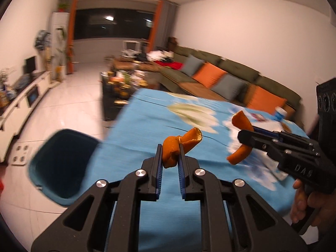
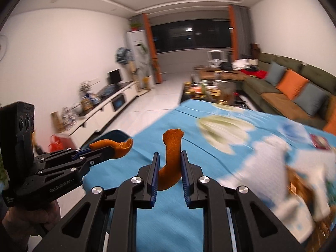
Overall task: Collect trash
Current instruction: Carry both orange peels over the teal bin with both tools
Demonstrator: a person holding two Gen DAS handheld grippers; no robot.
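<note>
My left gripper [image 1: 170, 150] is shut on a curled piece of orange peel [image 1: 180, 145], held above the blue tablecloth [image 1: 147, 130]. In the right wrist view the same gripper [image 2: 105, 150] comes in from the left with that orange peel [image 2: 117, 146] sticking out of its tip. My right gripper [image 2: 169, 158] is shut on a second, long curved strip of orange peel [image 2: 172, 157]; from the left wrist view that gripper [image 1: 241, 135] sits at the right with its peel strip [image 1: 240, 153] hanging out both sides. A dark teal bin [image 1: 61, 161] stands on the floor left of the table.
White tissue or paper scraps [image 2: 271, 163] and a bottle [image 1: 280, 113] lie at the table's right side. Beyond the table stand a cluttered coffee table [image 1: 119, 84], a green sofa with cushions [image 1: 231, 77] and a white TV bench [image 2: 100, 107]. A hand [image 1: 310, 205] holds the right gripper's handle.
</note>
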